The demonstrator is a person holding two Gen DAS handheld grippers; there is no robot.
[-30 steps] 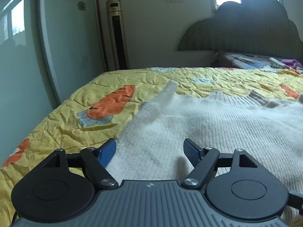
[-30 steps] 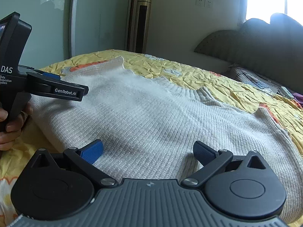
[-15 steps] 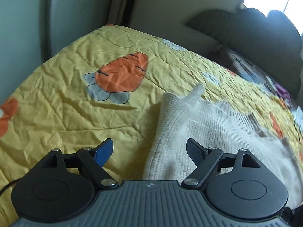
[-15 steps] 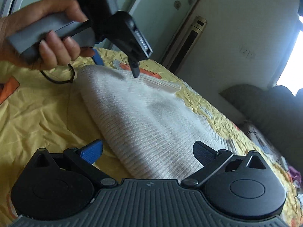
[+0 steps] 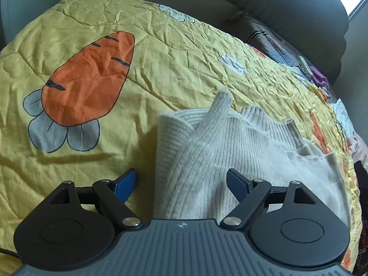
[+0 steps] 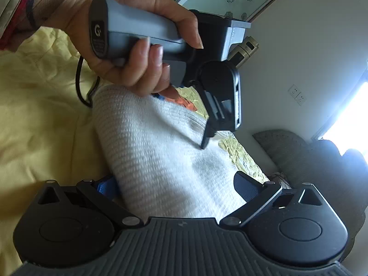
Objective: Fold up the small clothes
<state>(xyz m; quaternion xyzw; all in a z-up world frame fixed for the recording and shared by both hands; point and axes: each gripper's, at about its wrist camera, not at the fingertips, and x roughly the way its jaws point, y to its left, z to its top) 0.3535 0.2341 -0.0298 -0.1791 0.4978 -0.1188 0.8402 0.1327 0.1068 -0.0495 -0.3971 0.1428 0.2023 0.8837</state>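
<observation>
A cream knitted sweater (image 5: pixel 207 151) lies on the yellow bedspread (image 5: pixel 92 119), its left side folded inward with a sleeve end sticking up. My left gripper (image 5: pixel 181 181) is open, tilted down over the sweater's folded left edge; the edge lies between its blue fingers. In the right wrist view the sweater (image 6: pixel 161 161) runs under my right gripper (image 6: pixel 174 186), which is open with the knit between its fingers. The left gripper (image 6: pixel 204 142) shows there from the side, held by a hand, one fingertip just over the sweater.
The bedspread has an orange carrot print (image 5: pixel 87 78). A dark headboard (image 5: pixel 299 18) and pillows with small items (image 5: pixel 317 78) lie at the far end. A wall with sockets (image 6: pixel 297 94) and a tall standing unit (image 6: pixel 243 48) stand behind.
Both grippers have tipped downward and moved closer over the sweater's left edge. The view has swung from across the bed to down onto the folded edge. Both stay open.
</observation>
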